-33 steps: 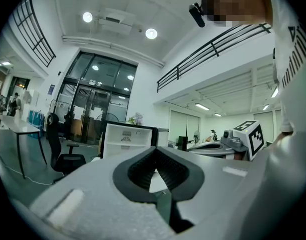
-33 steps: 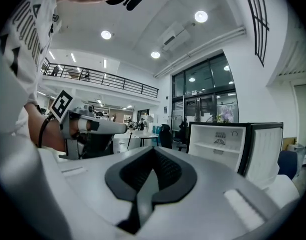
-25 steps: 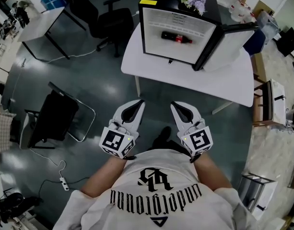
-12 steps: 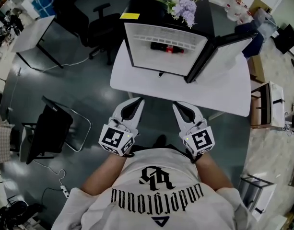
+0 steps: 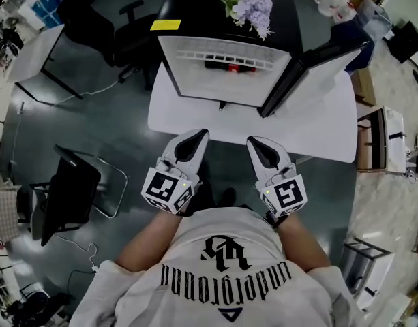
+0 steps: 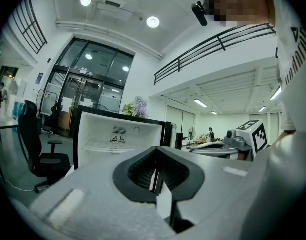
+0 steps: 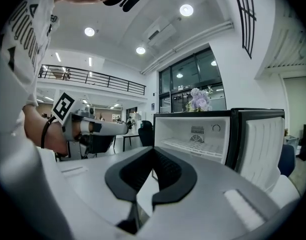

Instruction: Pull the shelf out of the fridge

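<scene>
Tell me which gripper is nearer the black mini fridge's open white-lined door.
Right. In the head view the right gripper sits just below-left of the open white-lined fridge door; the left gripper is farther left. Neither touches it.

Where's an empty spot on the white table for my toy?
The bare strip of table between the open fridge and the near edge, and the corner right of its door. The fridge top is crowded with flowers.
</scene>
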